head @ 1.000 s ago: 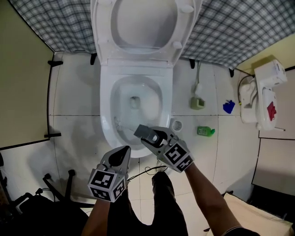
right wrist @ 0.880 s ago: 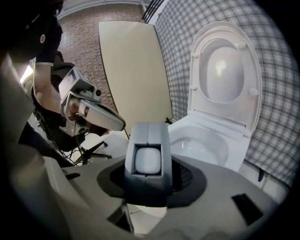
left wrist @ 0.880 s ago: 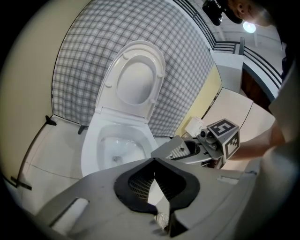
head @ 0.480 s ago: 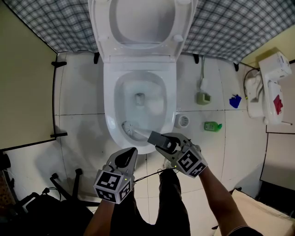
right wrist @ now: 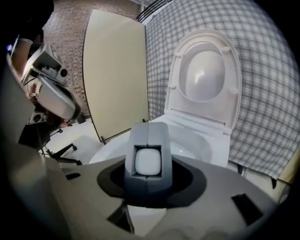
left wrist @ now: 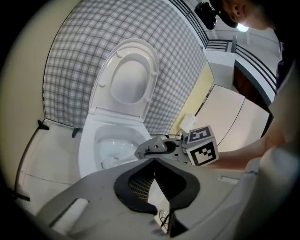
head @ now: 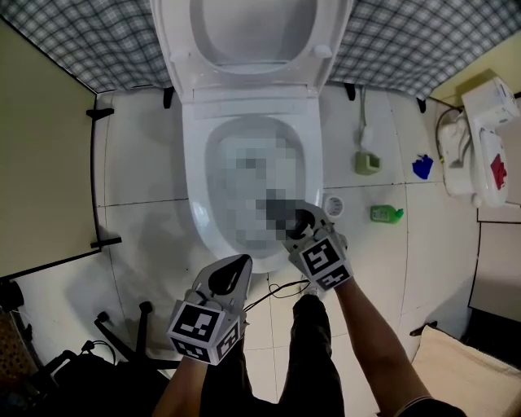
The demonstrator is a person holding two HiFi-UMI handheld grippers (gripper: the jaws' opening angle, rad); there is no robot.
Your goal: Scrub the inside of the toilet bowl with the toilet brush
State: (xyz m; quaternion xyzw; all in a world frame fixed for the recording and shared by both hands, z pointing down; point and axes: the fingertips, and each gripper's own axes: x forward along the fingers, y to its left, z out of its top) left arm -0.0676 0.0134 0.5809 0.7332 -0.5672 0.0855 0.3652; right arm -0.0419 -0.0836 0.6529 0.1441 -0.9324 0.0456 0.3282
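The right gripper (head: 281, 213) hangs over the near right edge of the toilet bowl (head: 198, 213), tilted down into it. Its own view shows the jaws clamped round the white end of the toilet brush (right wrist: 148, 161), held square between the grey pads. The bristle end can't be made out from above; it probably sits low against the near wall of the bowl, so the scrubbing looks to be under way. The left gripper (head: 234, 267) waits just short of the bowl's front edge with its jaws closed to a point and nothing in them. The lid (head: 252, 24) stands upright behind. The main risk is the handle: it is gripped only at its end, so a hard push against the porcelain could lever it sideways in the pads or pull it out. A fast stroke near the waterline could also flick water over the edge onto the floor (head: 138, 244). Lifting too high on a stroke would knock the gripper's front against the bowl's edge.
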